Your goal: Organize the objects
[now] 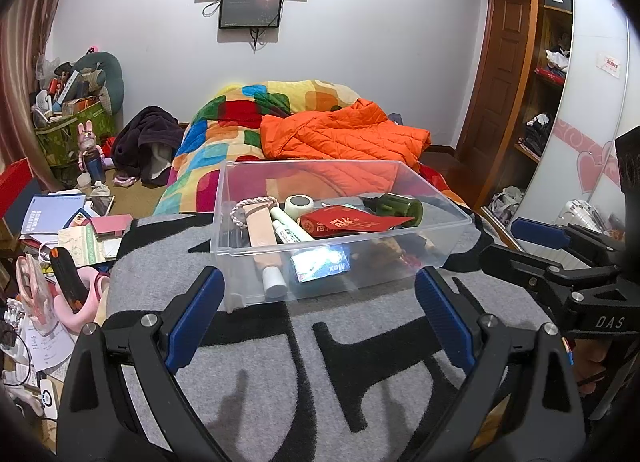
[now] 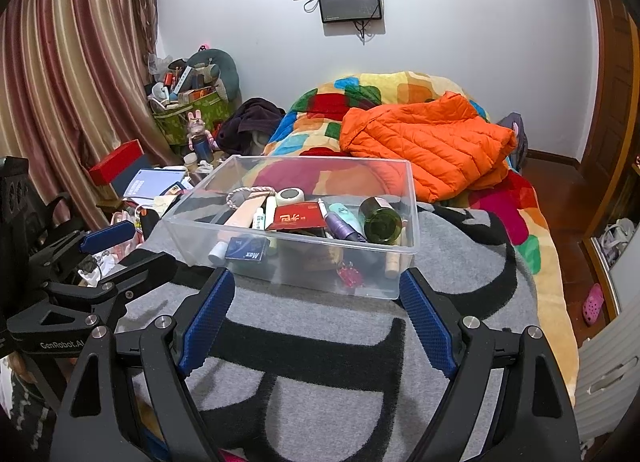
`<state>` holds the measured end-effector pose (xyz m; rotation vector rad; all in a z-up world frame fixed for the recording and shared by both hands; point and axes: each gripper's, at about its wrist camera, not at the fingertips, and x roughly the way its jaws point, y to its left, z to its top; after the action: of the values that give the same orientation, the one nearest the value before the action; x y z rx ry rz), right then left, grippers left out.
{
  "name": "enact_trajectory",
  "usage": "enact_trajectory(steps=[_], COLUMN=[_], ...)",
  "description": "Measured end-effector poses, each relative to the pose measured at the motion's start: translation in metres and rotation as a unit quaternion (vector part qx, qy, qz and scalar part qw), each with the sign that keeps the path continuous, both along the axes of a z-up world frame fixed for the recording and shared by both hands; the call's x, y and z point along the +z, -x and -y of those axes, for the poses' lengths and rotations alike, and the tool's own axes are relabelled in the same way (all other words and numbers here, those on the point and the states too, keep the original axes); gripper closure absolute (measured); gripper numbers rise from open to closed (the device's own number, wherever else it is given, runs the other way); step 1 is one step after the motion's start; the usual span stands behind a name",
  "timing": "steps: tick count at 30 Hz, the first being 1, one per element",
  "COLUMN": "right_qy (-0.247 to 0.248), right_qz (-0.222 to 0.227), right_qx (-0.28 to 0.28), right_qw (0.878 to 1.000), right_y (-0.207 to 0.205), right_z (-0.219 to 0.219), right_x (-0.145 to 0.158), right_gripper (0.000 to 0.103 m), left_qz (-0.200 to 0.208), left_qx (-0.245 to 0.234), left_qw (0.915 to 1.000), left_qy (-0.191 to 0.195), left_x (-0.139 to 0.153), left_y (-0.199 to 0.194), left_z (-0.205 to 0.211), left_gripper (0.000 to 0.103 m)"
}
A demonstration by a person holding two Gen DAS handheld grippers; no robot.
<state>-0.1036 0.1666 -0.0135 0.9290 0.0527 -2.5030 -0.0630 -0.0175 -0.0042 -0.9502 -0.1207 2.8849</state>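
Observation:
A clear plastic bin (image 1: 460,240) (image 2: 188,238) stands on a grey and black blanket (image 1: 248,378) (image 2: 320,394) on the bed. It holds several small items: a peach tube (image 1: 264,240) (image 2: 244,214), a red envelope (image 1: 352,220) (image 2: 298,218), a green bottle (image 1: 400,204) (image 2: 380,222), a blue "Max" packet (image 1: 320,264) (image 2: 246,252) and a round white case (image 1: 299,204) (image 2: 290,195). My left gripper (image 1: 320,282) is open and empty just before the bin. My right gripper (image 2: 316,282) is open and empty, also before the bin.
An orange puffer jacket (image 1: 344,134) (image 2: 432,142) and a colourful quilt (image 1: 224,118) (image 2: 516,214) lie behind the bin. A cluttered side table with books and papers (image 1: 64,230) (image 2: 152,182) stands to the left. A wardrobe (image 1: 560,62) is at the right.

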Motion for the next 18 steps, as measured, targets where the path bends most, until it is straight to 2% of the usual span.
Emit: enact_trajectory(steps=[7, 14, 18], right_qy=[0.004, 0.003, 0.004], right_qz=[-0.002, -0.003, -0.003], right_qx=[-0.002, -0.002, -0.002], right_qw=[1.0, 1.0, 1.0], right_y=[-0.0014, -0.0015, -0.0015], right_z=[0.0002, -0.0004, -0.0005], right_x=[0.0024, 0.0026, 0.0026], right_gripper=[0.02, 0.02, 0.02], left_qz=[-0.003, 0.015, 0.011], left_qx=[-0.001, -0.008, -0.009], left_qw=[0.9999, 0.9999, 0.9999], left_qy=[0.01, -0.003, -0.004], left_x=[0.0006, -0.0022, -0.002], left_y=[-0.0017, 0.0013, 0.0009], left_z=[-0.004, -0.0033, -0.0038], left_gripper=[0.002, 0.001, 0.001])
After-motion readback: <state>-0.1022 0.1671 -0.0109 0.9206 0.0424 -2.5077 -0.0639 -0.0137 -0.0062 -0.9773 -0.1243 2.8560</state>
